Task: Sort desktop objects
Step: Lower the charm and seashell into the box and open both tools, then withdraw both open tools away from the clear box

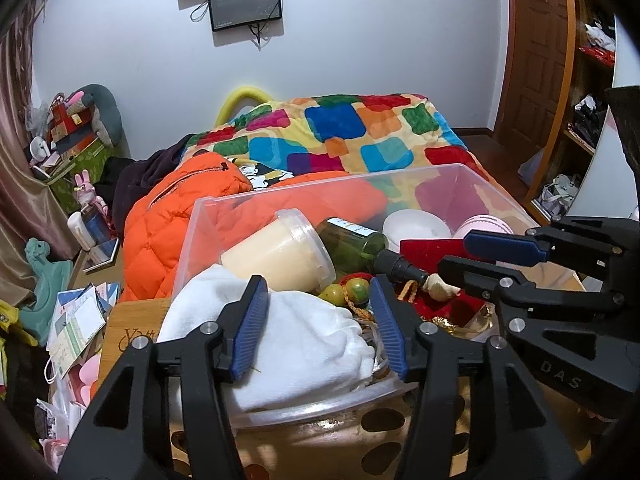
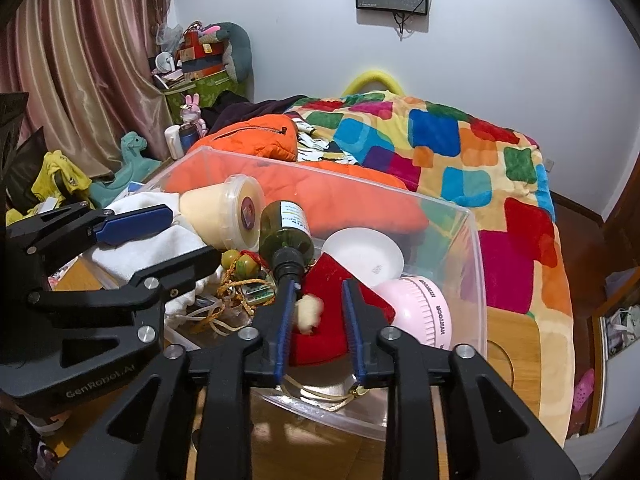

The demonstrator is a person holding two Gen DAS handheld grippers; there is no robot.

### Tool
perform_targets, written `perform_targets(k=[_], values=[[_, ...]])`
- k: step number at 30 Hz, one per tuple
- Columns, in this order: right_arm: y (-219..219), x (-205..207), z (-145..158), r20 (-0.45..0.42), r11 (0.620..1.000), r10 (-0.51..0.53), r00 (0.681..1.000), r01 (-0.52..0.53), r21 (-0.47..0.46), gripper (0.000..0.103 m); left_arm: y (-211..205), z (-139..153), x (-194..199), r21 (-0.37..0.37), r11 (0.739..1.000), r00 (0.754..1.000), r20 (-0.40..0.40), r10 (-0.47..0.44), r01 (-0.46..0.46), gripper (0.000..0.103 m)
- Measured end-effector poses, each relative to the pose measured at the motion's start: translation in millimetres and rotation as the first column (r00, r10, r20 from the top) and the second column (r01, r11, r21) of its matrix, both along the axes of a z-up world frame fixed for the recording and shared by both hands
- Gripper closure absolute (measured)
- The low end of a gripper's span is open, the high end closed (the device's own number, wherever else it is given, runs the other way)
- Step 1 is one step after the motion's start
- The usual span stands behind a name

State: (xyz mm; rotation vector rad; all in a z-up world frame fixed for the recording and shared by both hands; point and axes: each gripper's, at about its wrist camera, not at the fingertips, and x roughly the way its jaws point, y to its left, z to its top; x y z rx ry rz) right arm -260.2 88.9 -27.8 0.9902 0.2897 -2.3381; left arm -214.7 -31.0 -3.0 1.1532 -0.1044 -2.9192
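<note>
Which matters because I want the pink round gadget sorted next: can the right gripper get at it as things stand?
Probably yes. The right gripper hangs open over the red cloth, and the pink gadget lies just beside it in the clear bin, its top uncovered.

A clear plastic bin holds a toppled green bottle.

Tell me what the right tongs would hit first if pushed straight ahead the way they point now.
Most likely the red cloth in the clear bin: it lies right between the open right tongs, with a small cream tuft on it. Depth is hard to judge.
</note>
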Motion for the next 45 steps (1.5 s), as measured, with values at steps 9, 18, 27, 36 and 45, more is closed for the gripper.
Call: perform_targets(k=[9, 18, 27, 36, 45], values=[[5.9, 6.5, 8.4, -0.036, 1.0, -0.023, 0.999, 0.023, -0.007, 0.068, -4.7, 6.4, 6.1, 0.015, 0.999, 0.999, -0.026, 0.03, -0.03, 0.034], [14.3, 19.0, 17.3, -0.057, 0.999, -0.044, 0.997, 0.043, -0.028, 0.057, -13.0, 13.4, 18.3, 0.051, 0.997, 0.998, -0.04, 0.052, -0.05, 0.021], [21.0, 35.6, 20.3, -0.074, 0.998, -0.069, 0.995, 0.068, -0.02, 0.051, -8.7, 19.3, 39.0, 0.048, 0.998, 0.997, -0.059, 0.053, -0.05, 0.012], [32.1, 57.5, 22.1, -0.083, 0.995, -0.1, 0.991, 0.098, -0.03, 0.045, -4.5, 23.2, 62.5, 0.053, 0.997, 0.994, -0.087, 0.063, -0.059, 0.007], [37.3, 76.7, 16.8, -0.092, 0.993, -0.114, 0.989, 0.115, 0.003, 0.044, -5.6, 9.1, 75.6, 0.104, 0.992, 0.996, -0.038, 0.078, -0.074, 0.007]])
